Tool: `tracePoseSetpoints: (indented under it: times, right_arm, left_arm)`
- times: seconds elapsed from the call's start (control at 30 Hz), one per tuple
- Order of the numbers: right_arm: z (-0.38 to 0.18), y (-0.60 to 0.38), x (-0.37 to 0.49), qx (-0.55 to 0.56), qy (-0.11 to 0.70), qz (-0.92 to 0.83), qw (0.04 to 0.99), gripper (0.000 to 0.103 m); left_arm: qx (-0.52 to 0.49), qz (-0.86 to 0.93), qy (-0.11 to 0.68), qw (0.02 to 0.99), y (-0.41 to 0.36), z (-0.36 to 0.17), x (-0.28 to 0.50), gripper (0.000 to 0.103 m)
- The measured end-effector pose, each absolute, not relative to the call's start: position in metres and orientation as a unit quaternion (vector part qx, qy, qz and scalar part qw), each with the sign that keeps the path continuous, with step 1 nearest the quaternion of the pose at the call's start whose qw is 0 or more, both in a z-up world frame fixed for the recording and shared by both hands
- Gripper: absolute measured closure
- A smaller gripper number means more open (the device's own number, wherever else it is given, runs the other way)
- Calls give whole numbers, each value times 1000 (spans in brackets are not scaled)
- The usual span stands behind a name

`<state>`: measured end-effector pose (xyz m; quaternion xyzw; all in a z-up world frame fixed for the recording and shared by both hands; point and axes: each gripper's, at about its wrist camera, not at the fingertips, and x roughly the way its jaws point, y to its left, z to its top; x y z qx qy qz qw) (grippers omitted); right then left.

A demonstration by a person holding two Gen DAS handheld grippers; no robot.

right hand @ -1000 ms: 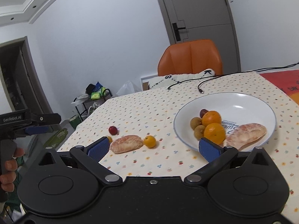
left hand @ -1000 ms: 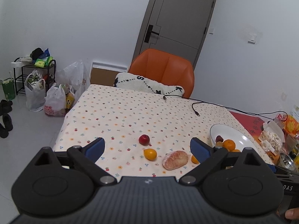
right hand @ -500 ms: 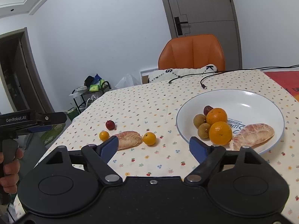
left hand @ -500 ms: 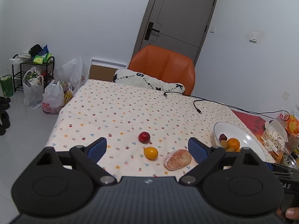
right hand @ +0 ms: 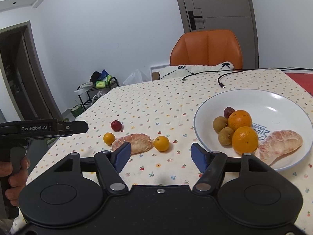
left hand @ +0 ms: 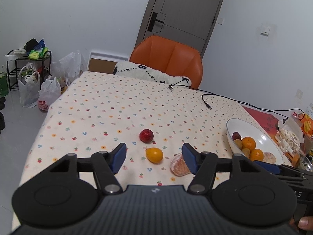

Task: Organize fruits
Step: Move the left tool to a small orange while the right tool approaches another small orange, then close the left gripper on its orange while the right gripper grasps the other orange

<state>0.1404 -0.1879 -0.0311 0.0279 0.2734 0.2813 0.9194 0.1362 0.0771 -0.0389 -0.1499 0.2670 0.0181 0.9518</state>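
White walls, grey door [left hand: 182, 11], orange chair [left hand: 168, 58], black shelf rack [left hand: 17, 66], pale floor.

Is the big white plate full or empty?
Partly full. The plate holds two oranges, small brown fruits and a peeled piece; much white still shows.

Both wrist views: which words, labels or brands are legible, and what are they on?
"GenRobot.AI": side of the black left gripper.
"AS": a cut-off ending on the black right gripper.
"PER": partial red print on a white plastic bag.
White plate: blue lettering, partly hidden by fruit, unreadable.
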Motion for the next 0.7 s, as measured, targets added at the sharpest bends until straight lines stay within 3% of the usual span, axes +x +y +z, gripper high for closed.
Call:
tracePoseSetpoints:
  times: [0.7]
  right_arm:
    - [-44, -161, 167, 0, 292, 278, 915, 47]
  left_arm:
    - [-135, 16, 302, 943, 67, -70, 183, 64]
